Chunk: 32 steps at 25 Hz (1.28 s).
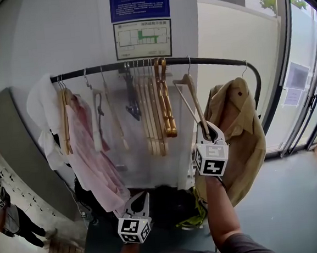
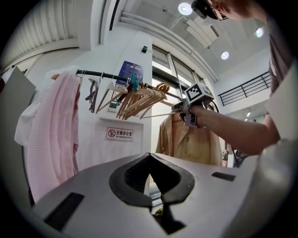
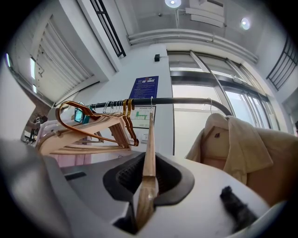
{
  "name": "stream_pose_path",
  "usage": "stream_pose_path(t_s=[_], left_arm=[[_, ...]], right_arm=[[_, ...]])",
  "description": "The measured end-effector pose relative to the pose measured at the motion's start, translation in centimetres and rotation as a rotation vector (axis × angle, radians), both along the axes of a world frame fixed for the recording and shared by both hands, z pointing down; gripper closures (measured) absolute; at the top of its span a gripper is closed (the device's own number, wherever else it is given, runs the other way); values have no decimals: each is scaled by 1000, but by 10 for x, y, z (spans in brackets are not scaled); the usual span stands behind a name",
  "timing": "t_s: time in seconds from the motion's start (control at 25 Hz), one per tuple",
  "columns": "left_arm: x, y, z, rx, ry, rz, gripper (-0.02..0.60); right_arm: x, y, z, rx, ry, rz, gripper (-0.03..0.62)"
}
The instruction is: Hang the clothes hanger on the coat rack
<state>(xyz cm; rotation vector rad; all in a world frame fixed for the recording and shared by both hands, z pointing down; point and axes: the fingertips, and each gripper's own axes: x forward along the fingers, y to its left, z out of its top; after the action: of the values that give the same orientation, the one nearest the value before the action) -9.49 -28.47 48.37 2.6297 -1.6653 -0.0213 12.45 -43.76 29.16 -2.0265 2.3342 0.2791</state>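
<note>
A black coat rack rail (image 1: 213,61) runs across the wall at head height. My right gripper (image 1: 208,130) is raised below it and shut on the lower arm of a light wooden hanger (image 1: 191,95). In the right gripper view, the wooden hanger (image 3: 149,139) runs up from the right gripper (image 3: 148,162) to the rail (image 3: 186,100), where its wire hook sits over the bar. My left gripper (image 1: 138,199) hangs low and to the left. In its own view the left gripper (image 2: 149,155) is shut and holds nothing.
Several wooden hangers (image 1: 154,107) crowd the rail just left of the held one. A tan jacket (image 1: 238,127) hangs to its right and a pink garment (image 1: 92,156) at the left end. A grey panel (image 1: 17,152) stands at the left, glass doors (image 1: 304,94) at the right.
</note>
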Motion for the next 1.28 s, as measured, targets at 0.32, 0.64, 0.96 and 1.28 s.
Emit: stream_pose_path(t_s=[0.32,0.64,0.96,1.28], left_arm=[[-1,1,1,-5,-5,7,580],[-4,1,3,-15,-9,7,580],[-4,-1,10,-31,-6,13,580],[1,-8,18,-51,6,33,580]], right_arm=[[-3,-1,9,-1,-3,-6,539],[-6,8,9,44,21,7,534],[2,48,22,95,-21,-11,395],[-10,98,143,-115,-6,-51,393]])
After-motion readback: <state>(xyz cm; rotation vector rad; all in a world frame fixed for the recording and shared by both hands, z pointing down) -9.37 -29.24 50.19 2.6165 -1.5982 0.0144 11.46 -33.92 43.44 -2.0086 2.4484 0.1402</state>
